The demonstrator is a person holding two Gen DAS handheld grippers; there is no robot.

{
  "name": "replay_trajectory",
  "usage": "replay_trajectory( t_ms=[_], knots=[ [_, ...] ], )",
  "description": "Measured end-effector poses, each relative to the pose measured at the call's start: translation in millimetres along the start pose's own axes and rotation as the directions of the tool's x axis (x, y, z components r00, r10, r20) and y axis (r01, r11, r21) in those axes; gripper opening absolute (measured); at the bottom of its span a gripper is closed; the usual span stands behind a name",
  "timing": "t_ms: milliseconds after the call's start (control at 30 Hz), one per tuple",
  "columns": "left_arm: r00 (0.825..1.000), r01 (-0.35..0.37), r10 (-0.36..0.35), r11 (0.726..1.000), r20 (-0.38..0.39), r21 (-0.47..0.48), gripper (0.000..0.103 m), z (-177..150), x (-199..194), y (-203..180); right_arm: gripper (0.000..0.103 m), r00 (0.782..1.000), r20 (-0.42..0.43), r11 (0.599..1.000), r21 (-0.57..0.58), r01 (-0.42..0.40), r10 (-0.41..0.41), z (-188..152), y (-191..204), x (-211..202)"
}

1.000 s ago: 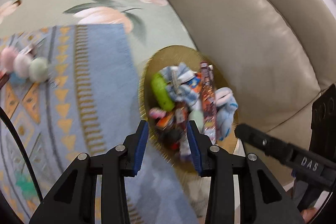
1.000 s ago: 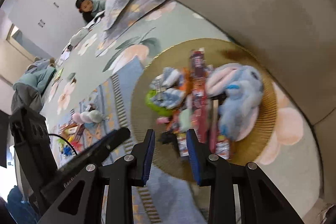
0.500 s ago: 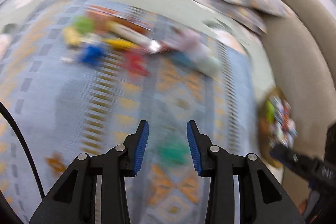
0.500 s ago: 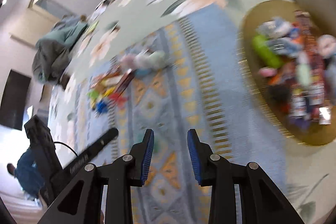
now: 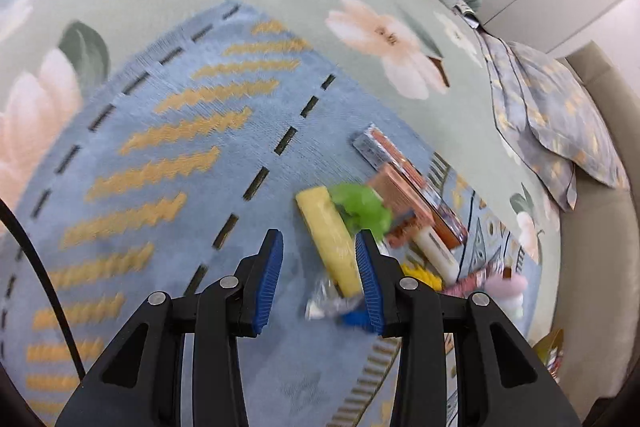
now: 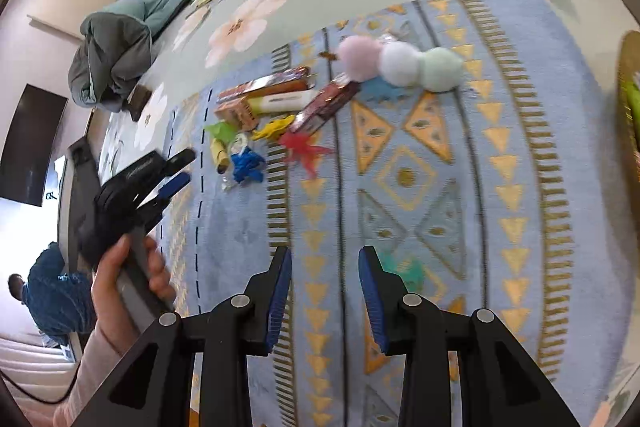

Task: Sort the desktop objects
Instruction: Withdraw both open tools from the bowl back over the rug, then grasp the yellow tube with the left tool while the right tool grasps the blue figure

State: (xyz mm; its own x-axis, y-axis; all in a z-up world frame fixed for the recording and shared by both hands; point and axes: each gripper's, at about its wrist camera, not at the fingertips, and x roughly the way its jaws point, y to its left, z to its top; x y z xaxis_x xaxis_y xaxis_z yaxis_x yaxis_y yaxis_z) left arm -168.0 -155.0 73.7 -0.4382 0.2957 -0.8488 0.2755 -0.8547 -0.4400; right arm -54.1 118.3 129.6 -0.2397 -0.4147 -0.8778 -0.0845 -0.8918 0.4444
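Hovering over a yellow stick (image 5: 332, 239), the empty left claw (image 5: 318, 279) stands parted; right claw (image 6: 324, 295) opening on nothing. Crowding green toy (image 5: 362, 209) risks a double pick.

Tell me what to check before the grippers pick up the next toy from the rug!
1. Left gripper empty: ok, jaws open, nothing pinched.
2. Right gripper empty: ok, jaws open over bare rug.
3. Yellow stick centred in the left gripper: not ok, it lies off to one side.
4. Yellow stick clear of neighbours: not ok, the green toy sits against it.
5. Teal toy between the right gripper's jaws: not ok, it lies beside one finger.
6. Left gripper low enough to grasp: cannot tell.
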Motion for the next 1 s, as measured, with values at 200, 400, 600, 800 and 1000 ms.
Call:
replay_trajectory(
  t_ms=[200,400,600,800,1000],
  knots=[
    [0.997,0.014,-0.014,1.0,-0.081,0.009,0.035,-3.9,29.5,-6.4,0.034,0.999,-0.038,1.0,-0.016,-0.001,0.001,7.3,20.5,24.0],
    [0.998,-0.026,0.028,0.999,-0.057,0.041,0.043,-3.2,36.0,-12.2,0.034,0.998,-0.06,1.0,-0.028,0.007,-0.009,11.6,28.1,37.4],
    [0.998,0.028,-0.024,0.997,-0.063,0.068,0.033,-1.0,35.8,-8.0,0.034,0.998,-0.063,1.0,-0.019,0.013,-0.014,13.0,29.4,41.5],
    [0.995,0.077,-0.066,0.986,-0.079,0.149,0.017,-8.4,21.5,-4.4,0.034,0.998,-0.06,1.0,-0.025,0.016,-0.017,11.7,34.7,43.0],
    [0.995,0.018,0.006,0.97,-0.098,0.241,0.011,-19.7,-20.9,26.0,0.034,0.998,-0.057,0.997,-0.077,0.012,-0.016,14.3,43.8,49.7]
  ],
)
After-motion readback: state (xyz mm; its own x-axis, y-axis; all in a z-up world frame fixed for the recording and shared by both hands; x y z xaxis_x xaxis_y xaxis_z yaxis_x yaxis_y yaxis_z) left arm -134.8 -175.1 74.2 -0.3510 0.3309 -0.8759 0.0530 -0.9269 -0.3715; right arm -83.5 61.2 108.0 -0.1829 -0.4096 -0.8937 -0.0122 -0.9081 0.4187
